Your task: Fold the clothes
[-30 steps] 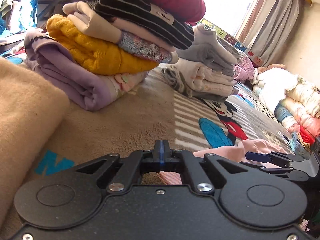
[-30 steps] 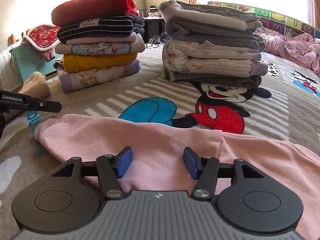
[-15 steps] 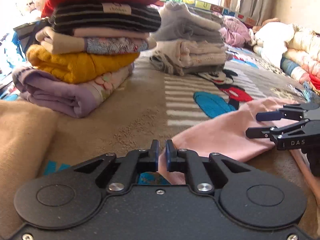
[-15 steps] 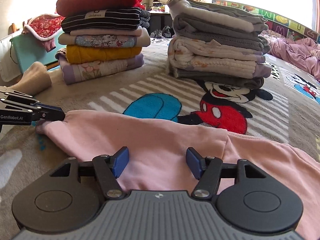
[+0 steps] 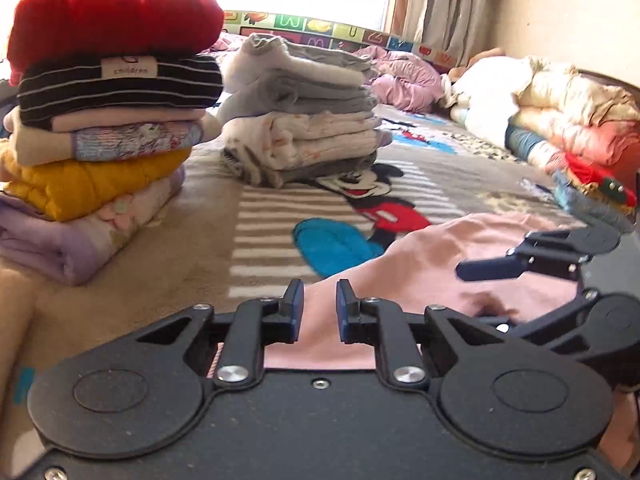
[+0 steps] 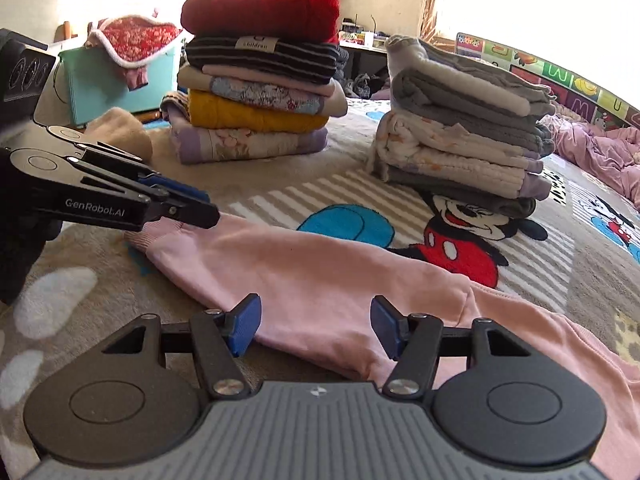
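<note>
A pink garment (image 6: pixel 320 272) lies spread on the Mickey Mouse blanket (image 6: pixel 280 200), its sleeve cuff pointing left. My left gripper (image 5: pixel 317 308) sits over that sleeve end; its jaws are opening, with a narrow gap and pink cloth (image 5: pixel 440 248) showing between them but not pinched. In the right wrist view the left gripper (image 6: pixel 200 206) hovers just above the cuff. My right gripper (image 6: pixel 316 330) is open over the garment's middle, its blue pads either side of the cloth without pressing it. In the left wrist view the right gripper (image 5: pixel 476 292) shows at the right.
Two folded stacks stand behind: one topped by a red sweater (image 6: pixel 260 12), one of grey and white clothes (image 6: pixel 460 128). A teal box (image 6: pixel 104 80) is at the far left, a beige cloth (image 6: pixel 120 132) is near it, and heaped bedding (image 5: pixel 560 120) lies at the right.
The left gripper rolled level and moved over the pink sleeve while its jaws went from closed to slightly apart. The right gripper shifted a little and stayed open.
</note>
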`<action>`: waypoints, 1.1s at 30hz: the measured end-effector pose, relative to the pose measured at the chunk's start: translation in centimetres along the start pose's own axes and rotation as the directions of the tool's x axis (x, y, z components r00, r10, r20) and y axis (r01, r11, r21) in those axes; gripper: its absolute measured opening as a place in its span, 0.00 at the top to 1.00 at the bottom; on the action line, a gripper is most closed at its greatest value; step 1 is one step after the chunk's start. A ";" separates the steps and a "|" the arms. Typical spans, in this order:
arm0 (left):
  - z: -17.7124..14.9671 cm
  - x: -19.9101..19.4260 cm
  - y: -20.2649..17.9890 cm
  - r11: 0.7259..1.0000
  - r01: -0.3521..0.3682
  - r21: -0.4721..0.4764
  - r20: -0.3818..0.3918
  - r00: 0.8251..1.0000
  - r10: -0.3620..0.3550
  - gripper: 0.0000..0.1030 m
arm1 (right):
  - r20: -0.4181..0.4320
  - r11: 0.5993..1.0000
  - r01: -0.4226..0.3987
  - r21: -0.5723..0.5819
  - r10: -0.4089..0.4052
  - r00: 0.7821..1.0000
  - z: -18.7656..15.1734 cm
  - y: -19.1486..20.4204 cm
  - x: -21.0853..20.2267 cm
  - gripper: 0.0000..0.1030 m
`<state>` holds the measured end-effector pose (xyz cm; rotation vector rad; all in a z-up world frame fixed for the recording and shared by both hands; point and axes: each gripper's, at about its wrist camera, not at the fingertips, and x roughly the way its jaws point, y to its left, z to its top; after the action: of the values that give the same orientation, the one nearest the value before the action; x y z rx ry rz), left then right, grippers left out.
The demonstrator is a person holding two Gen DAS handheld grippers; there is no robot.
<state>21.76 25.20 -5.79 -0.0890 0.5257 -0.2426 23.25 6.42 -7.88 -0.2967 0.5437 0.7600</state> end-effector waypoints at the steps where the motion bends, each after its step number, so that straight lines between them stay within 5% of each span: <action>1: 0.2 0.8 -0.4 1.000 0.024 -0.015 -0.006 1.000 -0.024 0.87 | -0.008 1.000 0.005 -0.003 -0.005 1.000 -0.1 0.2 0.1 0.40; 4: 0.4 3.6 -1.2 0.998 0.035 -0.045 -0.080 0.996 -0.039 0.87 | -0.023 1.000 0.017 -0.015 -0.017 1.000 -0.7 1.0 0.2 0.40; 6: -0.1 6.0 -1.0 0.996 -0.079 -0.038 -0.183 0.981 0.071 0.90 | -0.031 0.999 0.031 -0.030 -0.032 0.999 -1.0 1.5 0.2 0.40; 7: 0.2 5.9 -0.8 0.995 -0.078 -0.054 -0.176 0.982 0.067 0.91 | -0.043 0.999 0.036 -0.035 -0.037 0.998 -1.1 1.6 0.4 0.40; 11: 1.5 4.7 -0.3 0.989 0.037 -0.142 -0.104 0.993 -0.052 0.91 | -0.052 0.997 0.050 -0.066 -0.054 0.997 -1.0 2.1 -0.1 0.40; 14: 2.1 5.1 -0.3 0.969 0.150 -0.195 -0.067 0.984 -0.166 0.91 | -0.035 0.991 0.051 -0.121 -0.055 0.998 -1.0 2.9 -0.6 0.40; 17: 1.4 9.0 -0.5 0.976 0.024 -0.218 -0.189 0.980 -0.066 0.93 | -0.055 0.989 0.043 -0.139 -0.051 0.997 -1.6 3.3 0.3 0.40; 21: 2.1 7.6 1.6 0.935 -0.029 -0.353 -0.082 0.997 0.000 0.93 | -0.058 0.995 0.030 -0.095 -0.035 0.998 -1.7 2.7 0.5 0.39; 24: 2.2 5.8 3.7 0.884 0.091 -0.458 -0.003 0.995 -0.105 0.93 | -0.042 0.992 0.043 -0.116 -0.048 0.998 -1.8 3.0 0.2 0.39; 27: 1.8 6.6 3.3 0.850 0.184 -0.495 -0.024 0.974 -0.224 0.92 | -0.011 0.988 0.063 -0.142 -0.065 0.998 -2.1 3.5 -0.2 0.39; 28: 1.6 6.8 3.1 0.836 0.212 -0.506 -0.032 0.964 -0.264 0.77 | -0.003 0.987 0.065 -0.147 -0.066 0.998 -2.3 3.6 -0.3 0.39; 29: 1.5 7.1 3.0 0.821 0.240 -0.518 -0.039 0.952 -0.303 0.39 | 0.000 0.987 0.066 -0.148 -0.066 0.998 -2.4 3.6 -0.2 0.39; 30: 1.3 7.4 3.3 0.817 0.206 -0.539 -0.043 0.962 -0.271 0.35 | -0.003 0.988 0.062 -0.142 -0.063 0.998 -2.4 3.5 -0.1 0.39; 31: 1.0 7.6 3.7 0.812 0.158 -0.562 -0.048 0.974 -0.222 0.74 | -0.007 0.989 0.057 -0.134 -0.058 0.998 -2.4 3.3 0.0 0.39; 33: 0.6 8.0 4.5 0.793 0.062 -0.606 -0.060 0.991 -0.123 0.81 | -0.014 0.992 0.047 -0.118 -0.049 0.999 -2.3 3.0 0.2 0.39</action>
<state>29.70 27.59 -9.82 -0.7366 0.6836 -0.1663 20.38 7.61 -10.10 -0.4248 0.5066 0.7448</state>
